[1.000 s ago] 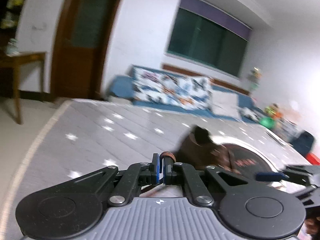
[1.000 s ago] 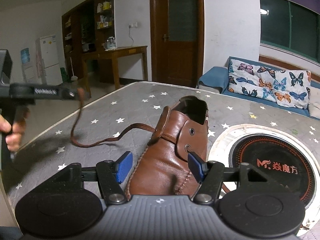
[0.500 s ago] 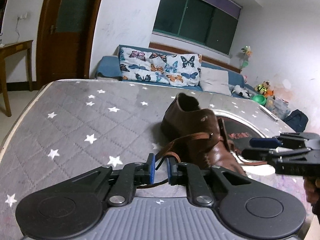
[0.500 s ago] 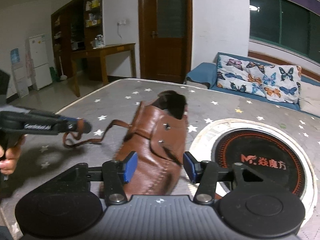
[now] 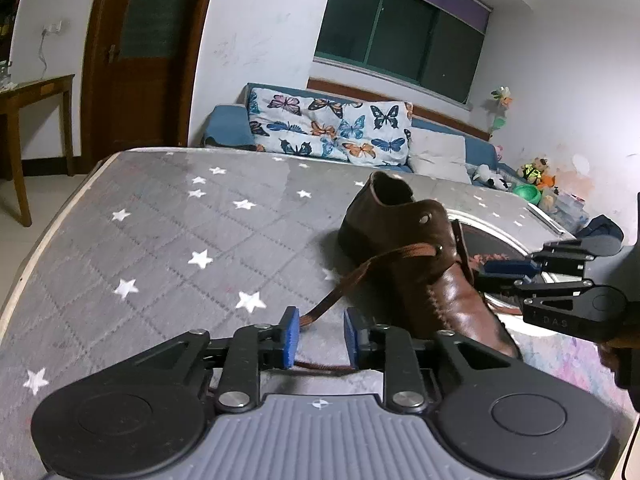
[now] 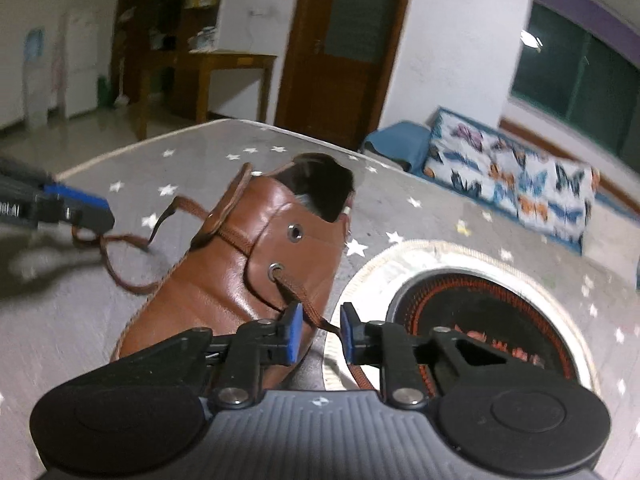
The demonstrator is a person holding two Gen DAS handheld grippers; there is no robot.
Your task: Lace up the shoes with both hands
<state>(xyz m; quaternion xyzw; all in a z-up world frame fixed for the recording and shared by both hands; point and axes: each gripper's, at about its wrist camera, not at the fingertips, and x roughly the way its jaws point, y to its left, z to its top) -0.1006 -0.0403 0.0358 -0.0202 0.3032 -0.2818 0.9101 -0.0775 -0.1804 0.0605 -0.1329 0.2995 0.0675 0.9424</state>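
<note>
Left wrist view: shoe (image 5: 420,264) at 1 o'clock on starred mat (image 5: 168,248). Left gripper (image 5: 318,334) jaws apart, just been opening, lace (image 5: 348,280) loose between. Right gripper (image 6: 319,332) jaws just been closing, lace between, pads not yet pressing.

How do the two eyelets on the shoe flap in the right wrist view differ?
The upper eyelet is empty; the lower eyelet has the lace coming out. The upper sits nearer the opening of the shoe, the lower nearer the toe. Both are metal-rimmed.
</note>
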